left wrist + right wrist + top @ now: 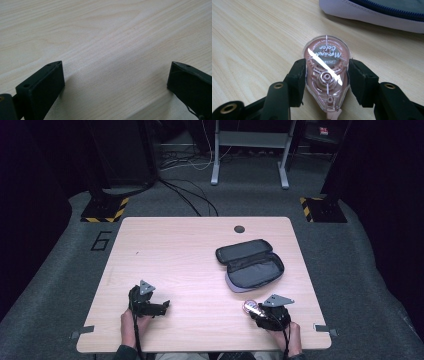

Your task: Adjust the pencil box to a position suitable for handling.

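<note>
While clamping the pink correction tape dispenser (326, 72) between both jaws, right gripper (326, 77) hovering over worktop (249, 37) near open pencil case (372, 11); left gripper (115, 80) resting released, gripping nothing.

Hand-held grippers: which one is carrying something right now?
The right hand-held gripper, clamped on the pink correction tape dispenser near the open pencil case. The left hand-held gripper stands open over bare table.

We note a wooden table (175, 265) on grey carpet (350, 265), a dark grommet hole (239, 229) near its far edge, and cables (190, 195) beyond.
</note>
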The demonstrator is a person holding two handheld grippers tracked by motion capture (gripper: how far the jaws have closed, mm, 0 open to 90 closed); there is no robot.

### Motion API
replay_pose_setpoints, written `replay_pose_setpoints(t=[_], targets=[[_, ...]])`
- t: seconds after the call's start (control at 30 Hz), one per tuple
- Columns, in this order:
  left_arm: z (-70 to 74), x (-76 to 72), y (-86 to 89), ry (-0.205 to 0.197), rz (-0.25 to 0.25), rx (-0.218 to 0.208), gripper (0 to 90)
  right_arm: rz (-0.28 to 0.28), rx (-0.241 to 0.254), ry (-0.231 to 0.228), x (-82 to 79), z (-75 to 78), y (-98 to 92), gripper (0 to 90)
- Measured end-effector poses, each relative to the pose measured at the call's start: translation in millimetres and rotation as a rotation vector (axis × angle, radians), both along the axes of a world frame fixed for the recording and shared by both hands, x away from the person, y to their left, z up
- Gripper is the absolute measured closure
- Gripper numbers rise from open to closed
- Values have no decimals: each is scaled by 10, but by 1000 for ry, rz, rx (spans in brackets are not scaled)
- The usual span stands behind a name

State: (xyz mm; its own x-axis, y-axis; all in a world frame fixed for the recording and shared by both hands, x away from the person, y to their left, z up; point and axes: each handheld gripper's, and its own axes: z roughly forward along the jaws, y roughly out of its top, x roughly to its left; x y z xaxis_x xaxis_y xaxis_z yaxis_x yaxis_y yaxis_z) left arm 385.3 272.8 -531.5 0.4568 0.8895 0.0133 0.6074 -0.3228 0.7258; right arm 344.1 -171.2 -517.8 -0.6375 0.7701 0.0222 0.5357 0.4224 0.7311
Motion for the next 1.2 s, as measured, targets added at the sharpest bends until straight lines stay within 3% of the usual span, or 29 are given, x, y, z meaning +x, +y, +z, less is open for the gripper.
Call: replay_pose_setpoints(t=[0.17, 0.2, 0.23, 0.3, 0.43, 0.5, 0.57, 0.9, 1.2], targets=[[0, 0, 0, 0, 0, 0, 9, -9, 1, 22, 10, -3, -23, 483], [0, 0, 0, 0, 0, -1, 9, -12, 10, 23, 13, -5, -27, 463], [0, 0, 0, 0, 0, -1, 9, -24, 11, 45, 27, 14, -43, 372], [0, 0, 0, 0, 0, 0, 9, -19, 17, 53, 40, 44, -77, 320], [0, 0, 0, 1, 0, 0, 9, -37, 35, 8, 59, 142, -168, 249], [0, 0, 0, 0, 0, -1, 9, -39, 46, 17, 68, 177, -196, 230], [0, 0, 0, 0, 0, 0, 9, -66, 50, -7, 115, 271, -291, 192], [0, 0, 0, 1, 0, -1, 9, -157, 54, -38, 401, 438, -573, 160], [1, 0, -1, 1, 0, -1, 9, -201, 40, -23, 675, 497, -691, 149]])
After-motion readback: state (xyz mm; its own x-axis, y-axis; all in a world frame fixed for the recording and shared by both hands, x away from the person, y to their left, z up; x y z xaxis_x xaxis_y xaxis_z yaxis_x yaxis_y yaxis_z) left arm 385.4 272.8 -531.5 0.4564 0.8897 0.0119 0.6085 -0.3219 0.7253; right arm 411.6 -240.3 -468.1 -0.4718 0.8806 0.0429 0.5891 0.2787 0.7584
